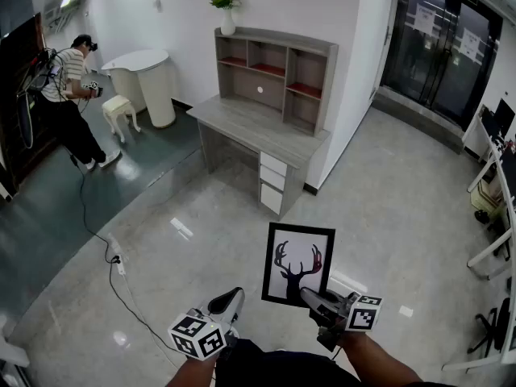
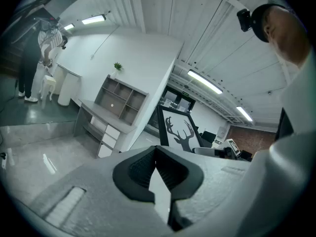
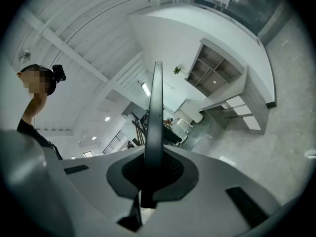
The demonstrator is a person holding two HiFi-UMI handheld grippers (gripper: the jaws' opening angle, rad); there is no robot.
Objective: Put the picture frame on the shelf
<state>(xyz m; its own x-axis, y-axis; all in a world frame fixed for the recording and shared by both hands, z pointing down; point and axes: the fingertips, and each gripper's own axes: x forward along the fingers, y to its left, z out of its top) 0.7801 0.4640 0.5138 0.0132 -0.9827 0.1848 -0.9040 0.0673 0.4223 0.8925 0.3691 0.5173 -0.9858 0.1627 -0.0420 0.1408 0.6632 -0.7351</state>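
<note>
jaws of the right gripper (image 1: 310, 295) are pinched onto the bottom edge of the picture frame (image 1: 297, 263), near its right corner, and from the right gripper view the frame runs straight up between them as a thin dark strip. that low grip looks chosen to keep the frame upright with its deer print facing the person, so the bottom edge can be set down first when it reaches a ledge. the left gripper (image 2: 157, 169) has its jaws closed together on nothing; it hangs just beside the frame, apart from it, probably kept spare to steady the frame later. the frame is in the air over bare floor, well apart from the shelf (image 1: 274, 75) that stands on the back of the desk (image 1: 254, 123) against the white wall. the carry has hardly begun to close that gap. a potted plant (image 1: 226, 10) takes the left end of the shelf's top, so an open compartment or the free top seems the likelier spot. another person (image 1: 68, 95) stands far off at the left.
</note>
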